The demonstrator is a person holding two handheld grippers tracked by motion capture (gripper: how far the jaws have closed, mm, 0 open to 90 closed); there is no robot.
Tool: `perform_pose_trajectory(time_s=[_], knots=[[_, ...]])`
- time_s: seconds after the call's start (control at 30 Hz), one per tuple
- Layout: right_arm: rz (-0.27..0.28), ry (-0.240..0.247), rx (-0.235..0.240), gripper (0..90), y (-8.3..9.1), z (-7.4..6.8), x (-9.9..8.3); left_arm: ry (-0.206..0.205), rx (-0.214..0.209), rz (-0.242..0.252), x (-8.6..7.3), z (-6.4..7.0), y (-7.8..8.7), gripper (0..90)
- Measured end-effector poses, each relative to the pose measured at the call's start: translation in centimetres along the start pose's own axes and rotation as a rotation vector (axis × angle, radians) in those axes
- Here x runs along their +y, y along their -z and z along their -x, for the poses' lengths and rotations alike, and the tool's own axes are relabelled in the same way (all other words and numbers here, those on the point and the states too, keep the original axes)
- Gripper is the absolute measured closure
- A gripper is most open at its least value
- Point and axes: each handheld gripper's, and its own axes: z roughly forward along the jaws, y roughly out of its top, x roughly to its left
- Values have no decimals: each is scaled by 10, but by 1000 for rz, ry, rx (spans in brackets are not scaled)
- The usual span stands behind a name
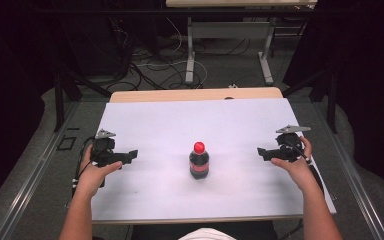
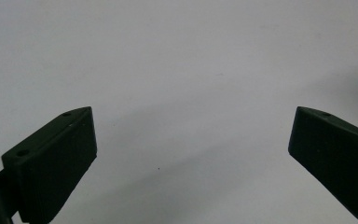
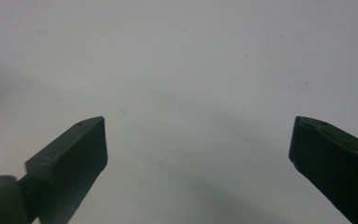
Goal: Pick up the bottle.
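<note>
So the bottle (image 1: 199, 161) is standing upright on the white tabletop (image 1: 170, 125), roughly midway between the left and right edges and a bit closer to the near edge than the far one. Red cap on top, dark drink inside, red band around the middle. Nothing is touching it. My left gripper (image 1: 130, 155) sits over toward the left edge, about level with the bottle and well apart from it, with the jaws pointing inward at the bottle. The left hand (image 1: 94, 172) is wrapped around it from behind. My right gripper (image 1: 261, 151) is the mirror of that near the right edge, also pointing in toward the bottle and well apart from it, with the right hand (image 1: 294, 162) holding it. In the left gripper view the left gripper (image 2: 193, 154) has its two black jaws spread wide with just bare white surface between them, so it's holding nothing. Same deal in the right gripper view: the right gripper (image 3: 198, 149) has its jaws wide apart over plain white surface, nothing in the gap. Past the far edge there's grey floor with a bunch of cables (image 1: 150, 70) and the legs of another table (image 1: 190, 50).
</note>
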Motion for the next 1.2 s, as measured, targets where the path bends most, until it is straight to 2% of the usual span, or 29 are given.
perform_pose_trajectory(time_s=[0.07,0.1,0.2,0.23,0.27,0.4,0.47,0.53,0.73,0.77,0.83,1.03,1.13,1.2], knots=[[19,23,4,70,12,-6,2,-8,-7,23,4,7,6,11],[22,29,6,71,15,-7,3,-44,-5,31,7,9,9,11],[36,55,1,127,20,-12,6,-65,-24,43,12,23,10,11],[49,54,-6,147,21,-14,7,-96,-46,38,16,32,11,11],[55,50,-5,148,22,-16,8,-96,-46,38,16,32,11,11],[55,65,21,149,19,-23,10,-118,-81,72,20,53,8,12],[49,71,35,149,17,-26,9,-122,-111,84,22,63,6,15],[47,76,45,148,16,-27,9,-151,-139,85,24,72,4,15],[46,103,62,148,11,-38,8,-183,-206,86,22,99,-10,65],[45,100,70,148,10,-40,8,-190,-223,81,21,107,-16,70],[45,108,68,148,9,-41,8,-195,-229,84,20,111,-19,71],[47,124,81,149,8,-48,6,-248,-299,59,18,137,-36,105],[55,128,77,149,10,-51,7,-283,-325,48,15,150,-45,117],[58,129,74,149,11,-52,7,-305,-325,45,12,157,-52,131]])
